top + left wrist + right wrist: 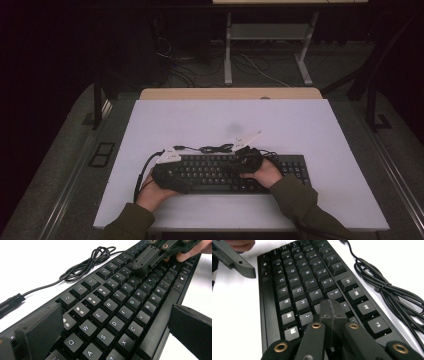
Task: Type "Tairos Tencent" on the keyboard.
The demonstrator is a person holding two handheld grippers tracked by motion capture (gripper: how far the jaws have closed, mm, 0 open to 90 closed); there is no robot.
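Note:
A black keyboard (pixel 220 172) lies across the front of the white board (pixel 300 125). My left gripper (pixel 181 176) is at its left end, open wide. In the left gripper view, one pad (pixel 37 332) stands over the number row side and the other pad (pixel 192 330) is off the front edge, with the letter keys (pixel 110 315) between them. My right gripper (pixel 238 162) is shut with nothing in it. Its joined tips (pixel 332 315) rest on or just above the keys near J and K. From the left gripper view, the right gripper (pixel 146 261) shows farther along the keyboard.
The keyboard's black cable (pixel 215 148) lies coiled on the board just behind the keyboard, also seen as the cable (pixel 387 290) in the right gripper view. A wooden table edge (pixel 230 93) runs behind the board. Desk legs and wires (pixel 265 55) stand on the dark floor beyond.

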